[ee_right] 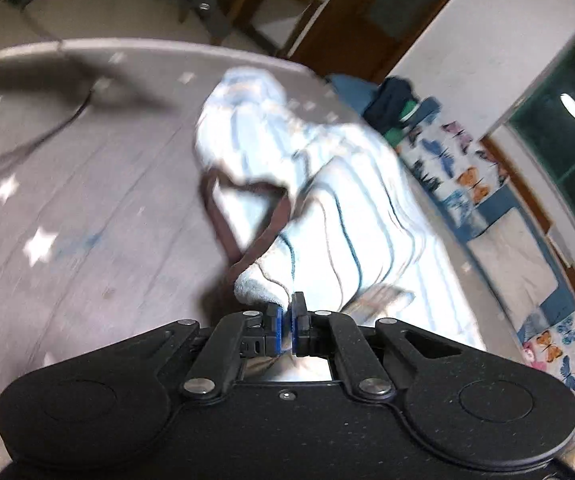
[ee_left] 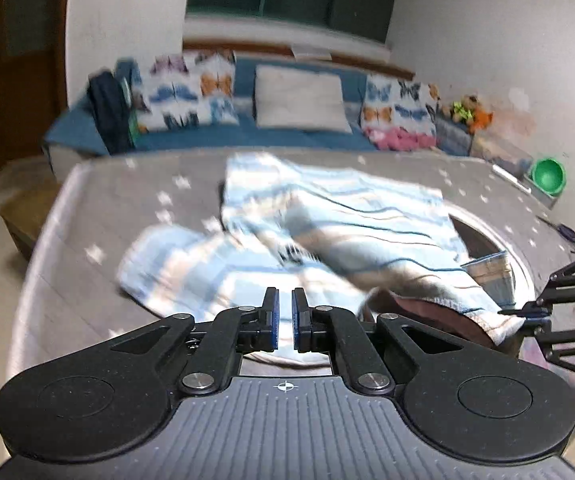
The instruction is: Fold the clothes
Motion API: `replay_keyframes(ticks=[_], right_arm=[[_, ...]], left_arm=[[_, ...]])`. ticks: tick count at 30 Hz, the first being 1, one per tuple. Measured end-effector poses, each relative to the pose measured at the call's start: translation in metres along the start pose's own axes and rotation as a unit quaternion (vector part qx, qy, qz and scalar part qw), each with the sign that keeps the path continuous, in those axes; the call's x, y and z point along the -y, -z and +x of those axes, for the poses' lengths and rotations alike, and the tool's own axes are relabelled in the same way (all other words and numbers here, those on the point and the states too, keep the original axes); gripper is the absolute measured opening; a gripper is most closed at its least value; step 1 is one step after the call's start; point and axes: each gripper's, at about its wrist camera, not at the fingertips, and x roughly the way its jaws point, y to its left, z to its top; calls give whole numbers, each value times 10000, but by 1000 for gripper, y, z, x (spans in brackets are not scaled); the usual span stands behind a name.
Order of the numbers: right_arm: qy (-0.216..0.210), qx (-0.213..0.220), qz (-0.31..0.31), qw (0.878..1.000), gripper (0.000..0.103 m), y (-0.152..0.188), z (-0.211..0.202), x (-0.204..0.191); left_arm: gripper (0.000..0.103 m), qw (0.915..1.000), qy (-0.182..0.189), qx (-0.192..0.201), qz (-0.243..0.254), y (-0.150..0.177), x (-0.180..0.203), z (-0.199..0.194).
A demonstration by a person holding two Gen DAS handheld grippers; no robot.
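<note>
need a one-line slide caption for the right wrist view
Right gripper shut on the edge of a blue-and-white striped garment with brown trim, lying crumpled on a grey star-patterned table.

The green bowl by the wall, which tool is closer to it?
Right. The right tool sits at the table's right side, pinching the striped shirt, on the same side as the green bowl. The left tool is over the shirt's near edge, farther left.

A striped garment [ee_left: 327, 224] lies crumpled mid-table [ee_left: 99, 184]. The left gripper [ee_left: 285, 320], nearly closed, hovers at the near edge; the right gripper [ee_left: 527, 314] pinches the garment's hem.
</note>
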Motion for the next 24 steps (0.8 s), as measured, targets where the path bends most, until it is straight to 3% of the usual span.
replay_keyframes(ticks=[3,8,11,15,17,18,19,24], right_arm=[[-26,-60,-2,10000,5,-4,5,1],[-113,-89,142,9998,5,-6,5,6],[-160,-96,244,9995,6,-5,9,9],[-212,-99,391,9990,18,4,4,-9],[-199,-97,405,9989,22,6,3,-10],[-205,-96,413,9989,24,6,2,-11],[-206,-91,422,9989,28,7,1,-11],[-166,-74,431,9989,36,9,-6,-12]], left_arm=[[8,9998,-87,-175,-95,-5,-6,32],[34,9970,-596,-83,-485,-10,-15,48],[39,9951,-834,3,-539,-10,-17,51],[39,9922,-966,-137,-775,-15,-25,69],[36,9914,-995,-224,-822,-15,-26,73],[32,9910,-990,-305,-851,-14,-27,77],[20,9903,-976,-415,-901,-12,-28,81],[5,9891,-1083,-424,-908,-7,-28,81]])
